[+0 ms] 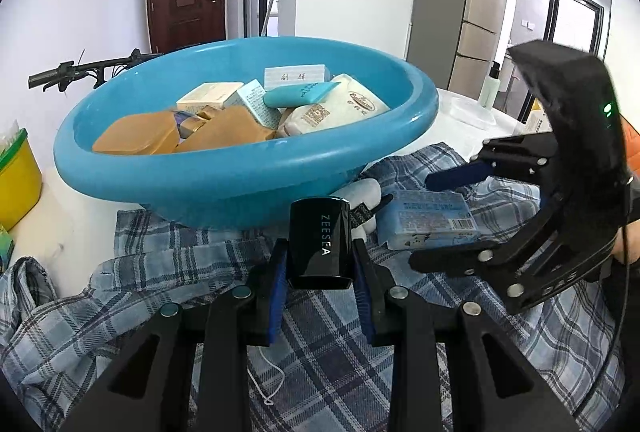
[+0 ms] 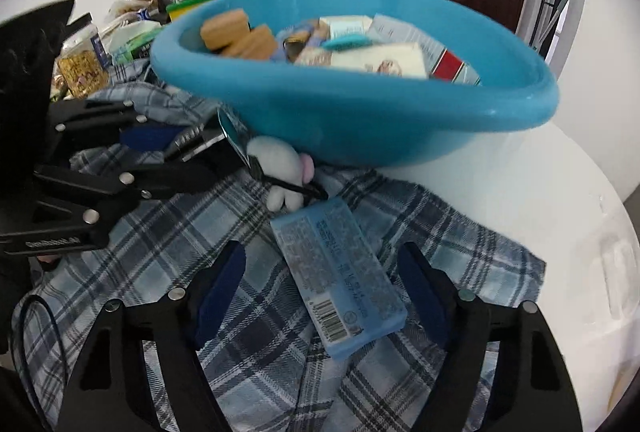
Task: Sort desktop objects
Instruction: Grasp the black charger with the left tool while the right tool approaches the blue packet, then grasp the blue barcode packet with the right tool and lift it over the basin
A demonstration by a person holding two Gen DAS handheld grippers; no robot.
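1. Black glossy plastic forms the body of the small case (image 1: 321,247) marked ZEESEA, which is clamped between the blue pads of the left gripper (image 1: 320,272), closed on its two side faces. The case is held above the plaid cloth (image 1: 168,272), just near of the blue basin (image 1: 240,172).
2. The case looks light and rigid. Its polished surface is likely slippery, so the present hold across the flat sides appears correct.
3. The right gripper (image 2: 324,296) is wide open and holds nothing. Its fingers stand either side of the pale blue packet (image 2: 336,272), apart from it.
4. The packet lies flat on the cloth, near of the basin, angled to the gripper axis. It appears to be a wrapped block: light, fairly stiff, film-covered and possibly slick. Take hold across its narrow width, at mid-length, to prevent it pivoting.
5. A white plush toy (image 2: 280,168) lies on the cloth against the basin wall, just far of the packet. It is soft and will compress under the pads.
6. The basin already contains boxes and tan bars, and is judged to be the destination.
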